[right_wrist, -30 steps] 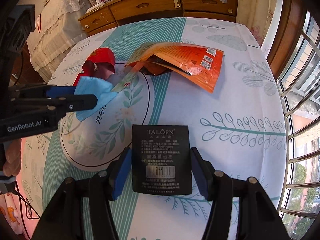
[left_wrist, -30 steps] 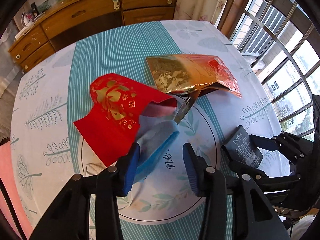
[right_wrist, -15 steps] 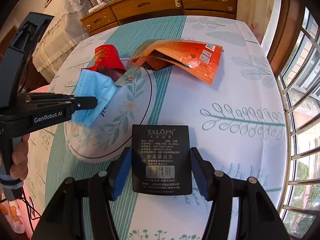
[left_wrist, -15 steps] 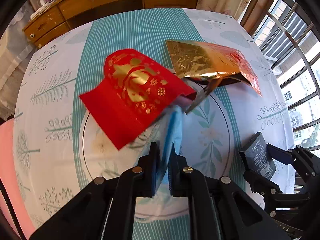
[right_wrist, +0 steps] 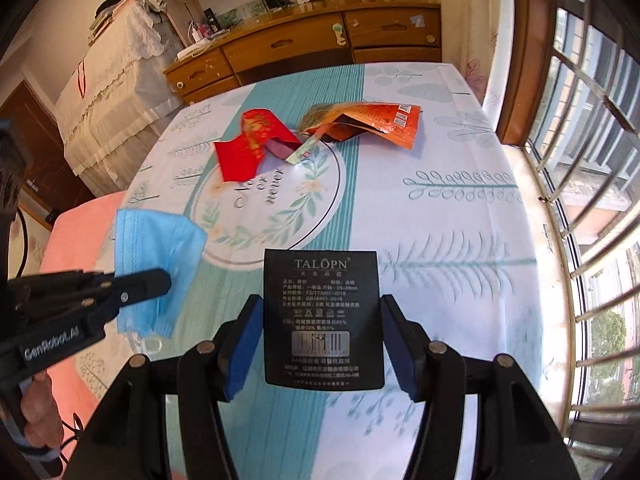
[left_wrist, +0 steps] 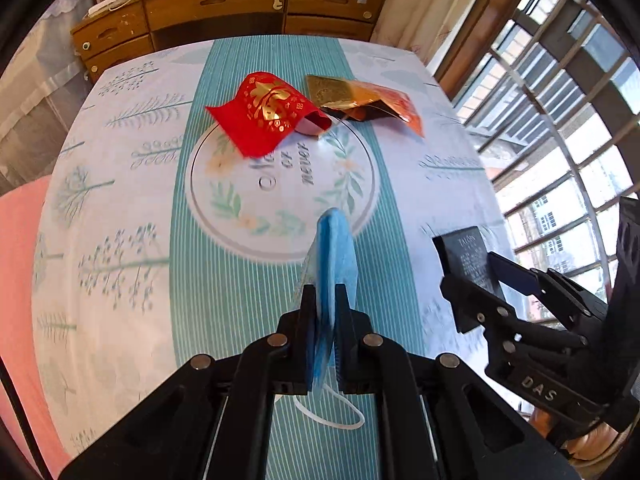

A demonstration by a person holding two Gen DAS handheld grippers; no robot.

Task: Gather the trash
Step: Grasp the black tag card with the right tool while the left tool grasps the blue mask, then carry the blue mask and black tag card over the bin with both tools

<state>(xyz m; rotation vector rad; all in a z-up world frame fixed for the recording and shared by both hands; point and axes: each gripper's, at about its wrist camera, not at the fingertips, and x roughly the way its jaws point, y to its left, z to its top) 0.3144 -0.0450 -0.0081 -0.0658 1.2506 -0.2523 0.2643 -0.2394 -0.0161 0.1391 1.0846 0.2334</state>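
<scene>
My left gripper (left_wrist: 323, 300) is shut on a blue face mask (left_wrist: 334, 252) and holds it in the air above the table's near half; the mask also shows in the right wrist view (right_wrist: 154, 264). My right gripper (right_wrist: 322, 320) is shut on a black TALOPN card (right_wrist: 323, 320), held flat between its blue pads; the card also shows in the left wrist view (left_wrist: 470, 260). A red envelope with gold print (left_wrist: 266, 114) and an orange-gold foil packet (left_wrist: 362, 100) lie at the table's far side.
The table carries a white and teal cloth (left_wrist: 132, 200) with a round leaf motif. A wooden dresser (right_wrist: 304, 46) stands behind it, barred windows (right_wrist: 580, 160) to the right, a pink seat (left_wrist: 16, 280) to the left.
My left gripper closed on the blue mask, lifted it off the table and pulled it back toward the near edge. Both views have risen and drawn back. The black card stays gripped.
</scene>
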